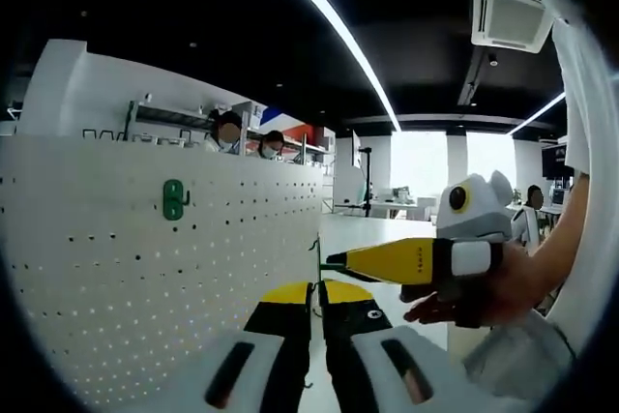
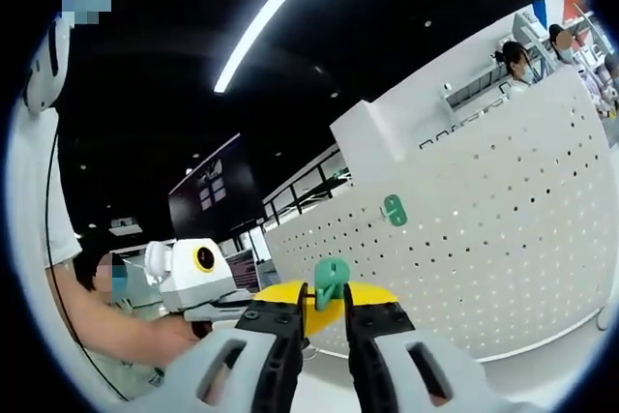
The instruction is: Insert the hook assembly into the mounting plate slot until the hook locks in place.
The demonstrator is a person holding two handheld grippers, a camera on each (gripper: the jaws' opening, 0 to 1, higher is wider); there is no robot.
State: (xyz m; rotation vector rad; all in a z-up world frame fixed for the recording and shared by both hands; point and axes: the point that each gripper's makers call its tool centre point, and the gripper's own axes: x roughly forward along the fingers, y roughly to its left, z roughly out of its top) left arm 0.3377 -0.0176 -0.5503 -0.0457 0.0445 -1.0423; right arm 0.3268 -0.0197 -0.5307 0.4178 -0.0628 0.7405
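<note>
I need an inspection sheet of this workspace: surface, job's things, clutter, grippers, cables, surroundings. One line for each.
Surface: white pegboard, upright, many small holes.
Job's things: one green hook already mounted on the pegboard; second green hook held between the right gripper's jaws.
Clutter: nothing seen.
Grippers: left gripper jaws nearly together, a thin green piece at their tips; right gripper shut on the hook, away from the board.
Cables: thin dark cord along the person's shirt.
Surroundings: ceiling light strips, shelving, people behind the board.
</note>
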